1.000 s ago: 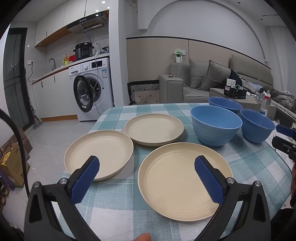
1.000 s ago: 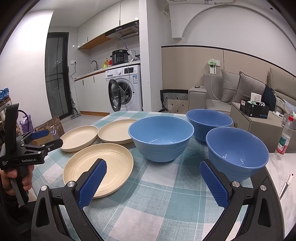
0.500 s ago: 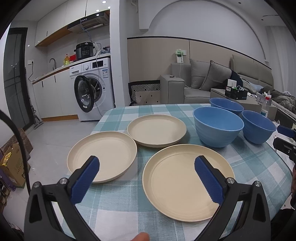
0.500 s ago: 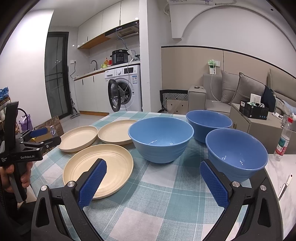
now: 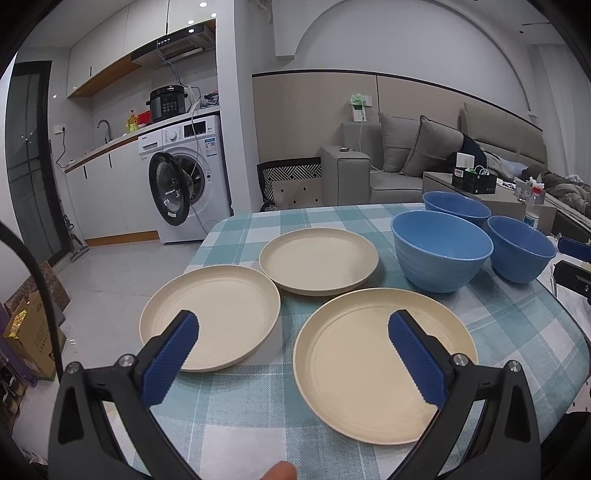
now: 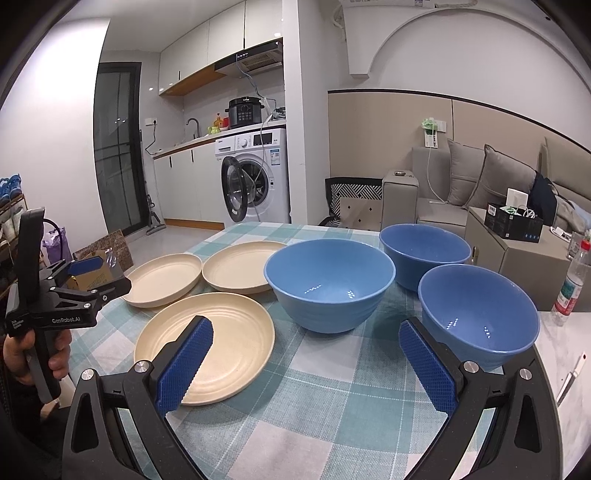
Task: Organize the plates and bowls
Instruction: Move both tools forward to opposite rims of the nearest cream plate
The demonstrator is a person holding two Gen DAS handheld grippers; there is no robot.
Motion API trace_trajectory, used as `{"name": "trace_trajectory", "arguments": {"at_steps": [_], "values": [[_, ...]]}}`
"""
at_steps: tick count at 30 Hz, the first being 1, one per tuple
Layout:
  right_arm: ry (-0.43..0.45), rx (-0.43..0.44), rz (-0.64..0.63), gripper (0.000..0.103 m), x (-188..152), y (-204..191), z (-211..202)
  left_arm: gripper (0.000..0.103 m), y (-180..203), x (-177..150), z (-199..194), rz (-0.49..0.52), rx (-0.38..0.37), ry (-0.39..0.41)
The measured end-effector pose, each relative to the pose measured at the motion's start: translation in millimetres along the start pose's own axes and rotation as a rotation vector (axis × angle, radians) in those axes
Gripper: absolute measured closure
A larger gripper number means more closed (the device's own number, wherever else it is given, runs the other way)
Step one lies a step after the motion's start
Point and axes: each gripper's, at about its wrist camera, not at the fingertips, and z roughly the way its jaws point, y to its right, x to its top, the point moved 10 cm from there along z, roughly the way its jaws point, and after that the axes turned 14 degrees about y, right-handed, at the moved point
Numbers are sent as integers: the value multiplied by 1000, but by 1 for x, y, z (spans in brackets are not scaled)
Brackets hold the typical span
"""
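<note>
Both hand-held grippers, left (image 5: 293, 338) and right (image 6: 304, 349), hover released and empty; the left should straddle the nearest plate's (image 5: 384, 363) rim (shallow, slippery) squarely before clenching.

Even, fairly bright indoor light comes from recessed ceiling lights (image 5: 202, 4) far left. Small glints dot the blue bowls (image 6: 328, 288). Soft shadows fall beneath them. Fisheye bending curves walls; corners go black. Focus is sharp throughout.

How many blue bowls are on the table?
3. The biggest bowl sits in the middle, next to the cream plates. Another bowl is behind it, toward the sofa. The third bowl is nearest the right gripper. None looks hidden.
</note>
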Motion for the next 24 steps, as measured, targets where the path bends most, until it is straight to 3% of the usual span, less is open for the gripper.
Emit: {"name": "trace_trajectory", "arguments": {"at_steps": [24], "values": [[-29, 77, 34, 0, 34, -16, 36, 0, -20, 35, 24, 13, 10, 8]]}}
